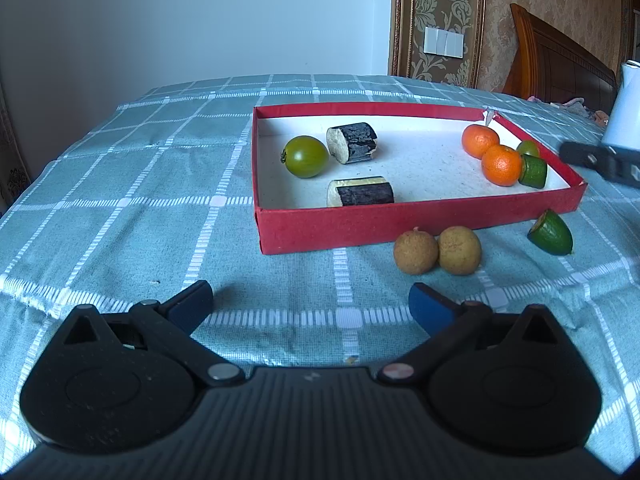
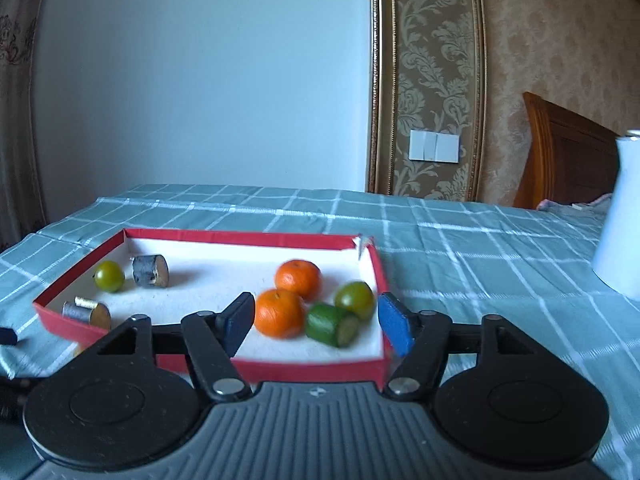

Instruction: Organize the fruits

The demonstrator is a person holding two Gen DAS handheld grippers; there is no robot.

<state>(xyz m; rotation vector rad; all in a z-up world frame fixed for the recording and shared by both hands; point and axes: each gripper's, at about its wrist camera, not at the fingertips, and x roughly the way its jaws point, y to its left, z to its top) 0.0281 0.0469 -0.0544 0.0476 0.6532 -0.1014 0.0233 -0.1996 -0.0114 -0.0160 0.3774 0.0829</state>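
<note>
1. Red tray (image 1: pixel 360 228), white inside, holds 2 oranges (image 1: pixel 490 152) touching at its right.
2. 2 green tomatoes: left (image 1: pixel 306 156), far right (image 1: pixel 528 147).
3. 2 dark cylinder pieces (image 1: pixel 352 142) lie left.
4. 2 brown fruits (image 1: pixel 438 250) and a green wedge (image 1: pixel 552 232) lie outside, near.

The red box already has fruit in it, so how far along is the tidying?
Well along. The red box holds two oranges, two green tomatoes, a green cut piece and two dark cut chunks. Neither the left gripper nor the right gripper holds anything; both are open. Left on the cloth: two brown fruits and one green wedge.
</note>
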